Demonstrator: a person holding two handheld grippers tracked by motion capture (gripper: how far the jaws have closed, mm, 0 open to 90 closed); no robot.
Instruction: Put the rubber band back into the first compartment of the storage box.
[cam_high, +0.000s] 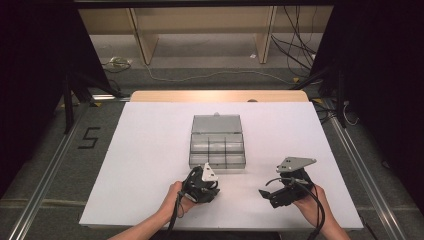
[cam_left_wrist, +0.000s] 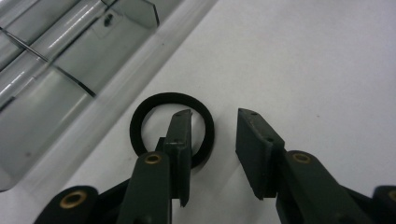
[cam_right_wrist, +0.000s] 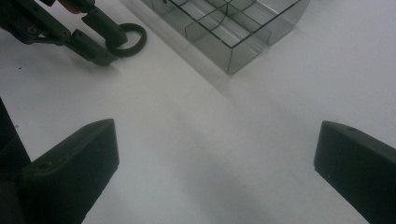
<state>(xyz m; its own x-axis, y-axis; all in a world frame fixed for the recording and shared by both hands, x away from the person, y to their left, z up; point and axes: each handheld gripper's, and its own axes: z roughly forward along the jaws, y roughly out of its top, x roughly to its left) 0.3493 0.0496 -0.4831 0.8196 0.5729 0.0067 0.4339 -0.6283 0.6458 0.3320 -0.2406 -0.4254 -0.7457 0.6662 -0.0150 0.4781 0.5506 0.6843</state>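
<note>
1. The compartment box (cam_high: 217, 141) sits mid-table on the white sheet (cam_high: 150, 150).
2. The ring (cam_left_wrist: 172, 129) lies just before the box's near edge.
3. The left gripper (cam_high: 202, 184) stands over the ring; the right gripper (cam_high: 282, 192) is well apart, to the right.

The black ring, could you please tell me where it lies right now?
The black ring lies flat on the white table, just beside the clear box, with one jaw of the left gripper inside it.
</note>
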